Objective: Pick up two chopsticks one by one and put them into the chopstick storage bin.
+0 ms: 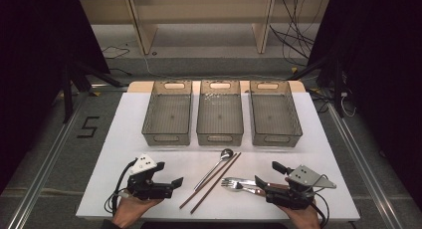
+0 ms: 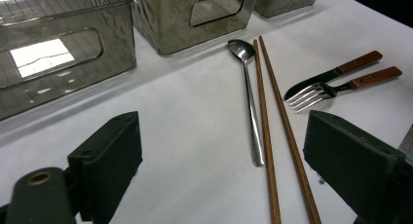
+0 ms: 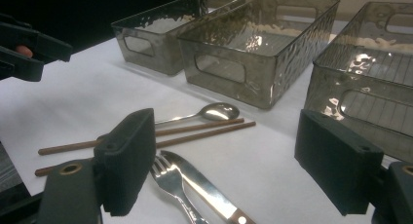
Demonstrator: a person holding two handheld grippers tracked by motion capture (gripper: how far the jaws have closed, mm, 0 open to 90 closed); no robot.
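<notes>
Your right tongs (image 1: 267,181) are spread wide and empty, with the fork (image 1: 239,185) and knife (image 1: 244,180) lying side by side on the white counter (image 1: 149,119), just at their 9 o'clock in the high view. In the right gripper view the two steel pieces sit between the jaws, the fork (image 3: 170,182) nearer the left jaw. Your left tongs (image 1: 171,185) are released too, resting low with the chopsticks (image 1: 211,181) and spoon (image 1: 215,167) off at their 3 o'clock.

I judge the step in hand to be picking up the fork or knife. Choose one: they lie nearly touching, so a wide closing could catch both. Go for the wooden handle, come down square, and close only once one jaw has slipped between the pair. The three clear bins (image 1: 219,112) stand at 12 o'clock, ready.
</notes>
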